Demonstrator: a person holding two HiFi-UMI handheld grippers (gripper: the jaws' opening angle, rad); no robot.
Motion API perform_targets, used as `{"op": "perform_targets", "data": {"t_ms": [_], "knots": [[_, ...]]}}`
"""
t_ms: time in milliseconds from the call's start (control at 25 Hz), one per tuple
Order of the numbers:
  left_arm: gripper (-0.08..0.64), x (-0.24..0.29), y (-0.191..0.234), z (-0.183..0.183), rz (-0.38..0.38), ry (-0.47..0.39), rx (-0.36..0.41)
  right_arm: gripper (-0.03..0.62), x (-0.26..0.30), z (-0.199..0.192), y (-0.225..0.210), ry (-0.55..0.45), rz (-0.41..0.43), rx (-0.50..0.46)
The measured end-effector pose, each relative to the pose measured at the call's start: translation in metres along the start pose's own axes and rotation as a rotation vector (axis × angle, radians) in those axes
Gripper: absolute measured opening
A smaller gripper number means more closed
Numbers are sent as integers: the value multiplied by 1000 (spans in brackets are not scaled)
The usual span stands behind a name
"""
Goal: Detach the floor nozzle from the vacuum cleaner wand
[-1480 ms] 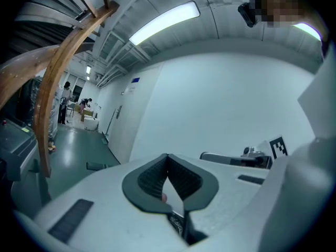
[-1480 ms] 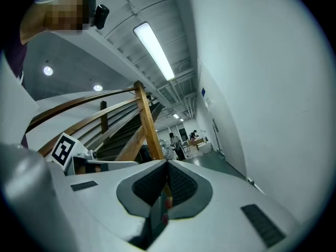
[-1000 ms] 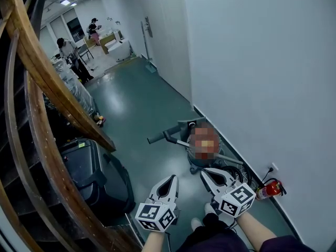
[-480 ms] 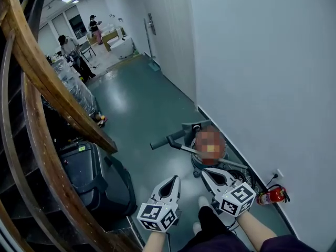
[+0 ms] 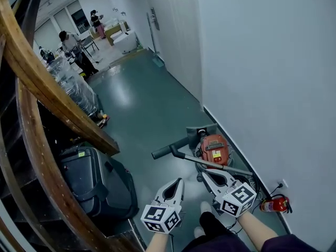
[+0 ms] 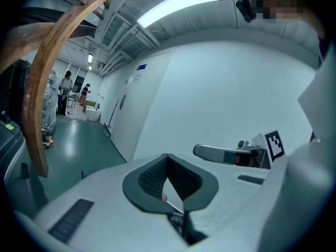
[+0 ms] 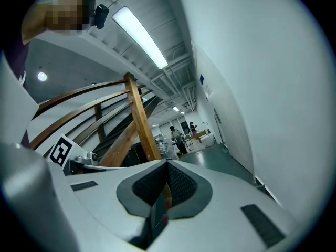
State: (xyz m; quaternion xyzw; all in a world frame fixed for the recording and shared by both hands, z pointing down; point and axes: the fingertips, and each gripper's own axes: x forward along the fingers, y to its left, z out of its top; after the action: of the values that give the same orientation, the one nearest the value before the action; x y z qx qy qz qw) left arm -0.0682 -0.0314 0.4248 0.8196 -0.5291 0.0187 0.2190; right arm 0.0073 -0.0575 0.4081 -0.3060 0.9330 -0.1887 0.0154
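The left gripper (image 5: pixel 177 184) and right gripper (image 5: pixel 209 174) both have their fingers pressed together, holding nothing. The red vacuum cleaner (image 5: pixel 214 150) sits on the green floor (image 5: pixel 142 104) just ahead of them.

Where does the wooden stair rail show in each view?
Head view: the wooden stair rail sweeps down the left side.
Left gripper view: the rail arcs down at the left.
Right gripper view: it rises at centre left.
Shared landmark: the white wall, in all three.

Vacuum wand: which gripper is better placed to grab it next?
Right, probably: the right gripper sits just short of the wand by the red vacuum body; the left gripper is farther off.
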Motion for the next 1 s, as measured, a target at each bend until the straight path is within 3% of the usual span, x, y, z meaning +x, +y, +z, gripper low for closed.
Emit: {"op": "perform_targets", "data": {"t_ms": [520,1000], "knots": [[2,60,41,13,94,22,-27,17,51,7,-59,44,54,51],[2,85,76,9,103,50,-59,17,85,-1,-82,68,38,72]]}}
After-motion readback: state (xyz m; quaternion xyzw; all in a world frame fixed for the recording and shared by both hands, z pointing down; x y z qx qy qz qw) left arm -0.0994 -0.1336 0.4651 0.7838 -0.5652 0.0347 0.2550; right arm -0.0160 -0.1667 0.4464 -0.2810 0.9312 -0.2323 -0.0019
